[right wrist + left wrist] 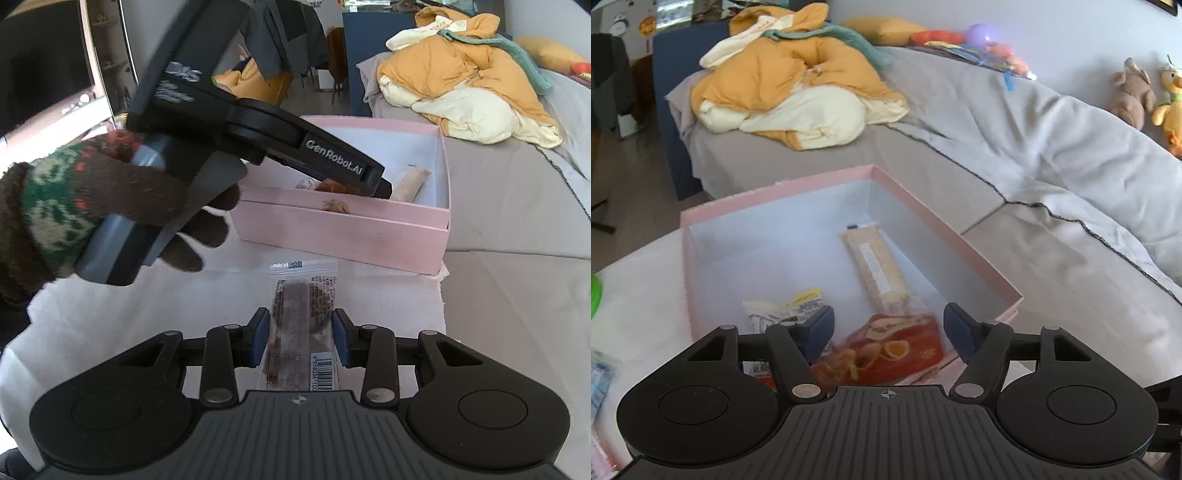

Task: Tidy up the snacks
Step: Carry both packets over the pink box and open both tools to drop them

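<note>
A pink box with a white inside stands on a white cloth. In it lie a long beige snack bar, a white and yellow packet and a red packet. My left gripper hangs open over the box, its jaws on either side of the red packet, which lies loose and partly over the near rim. In the right wrist view the box is ahead and the left gripper reaches into it. My right gripper has its blue pads on either side of a clear-wrapped dark bar on the cloth.
A grey bed with an orange and cream duvet lies behind the box. Plush toys hang at the right. More packets lie at the left edge of the cloth. A gloved hand holds the left gripper.
</note>
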A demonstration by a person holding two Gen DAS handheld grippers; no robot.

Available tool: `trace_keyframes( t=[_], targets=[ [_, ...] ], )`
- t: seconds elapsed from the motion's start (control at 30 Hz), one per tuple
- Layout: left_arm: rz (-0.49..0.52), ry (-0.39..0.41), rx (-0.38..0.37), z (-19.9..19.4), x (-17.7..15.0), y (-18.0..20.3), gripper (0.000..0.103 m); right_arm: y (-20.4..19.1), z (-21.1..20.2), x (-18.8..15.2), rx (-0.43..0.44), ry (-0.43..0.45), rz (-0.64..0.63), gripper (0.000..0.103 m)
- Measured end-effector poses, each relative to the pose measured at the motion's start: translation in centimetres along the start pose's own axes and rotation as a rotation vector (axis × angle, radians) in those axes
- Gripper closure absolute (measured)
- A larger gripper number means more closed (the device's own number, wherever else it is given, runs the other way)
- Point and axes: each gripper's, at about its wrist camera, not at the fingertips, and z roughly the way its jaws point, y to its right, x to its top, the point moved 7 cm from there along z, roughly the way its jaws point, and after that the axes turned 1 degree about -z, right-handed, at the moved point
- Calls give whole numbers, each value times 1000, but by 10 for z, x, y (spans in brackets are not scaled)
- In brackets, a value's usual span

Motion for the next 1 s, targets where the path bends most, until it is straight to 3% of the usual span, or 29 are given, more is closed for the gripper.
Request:
trace_keyframes(
  t=[0.1, 0.17, 0.27, 0.4, 0.6, 0.83, 0.93, 1.0],
  targets=[
    [-44, 131, 72, -23, 7, -13, 31, 0, 2, 0, -8, -14, 7, 67],
    [-120, 215, 52, -41, 12, -22, 31, 1, -1, 3, -15, -9, 4, 67],
    [-255, 270, 28, -60, 16, -40, 31, 4, -9, 10, -26, 7, 9, 67],
    [-340, 277, 41, -88, 1, -62, 31, 15, -21, 27, -12, 27, 38, 67],
    [-363, 250, 105, -130, -66, -90, 32, 39, -32, 83, 0, 81, 77, 67],
    [-379, 209, 258, -174, -132, -126, 33, 59, 37, 158, -27, 40, 165, 58],
    [-420, 237, 344, -206, -154, -154, 34, 47, 64, 166, -97, 18, 107, 58],
    [-483, 251, 386, -221, -166, -173, 34, 20, 71, 164, -99, 23, 38, 58]
  ],
)
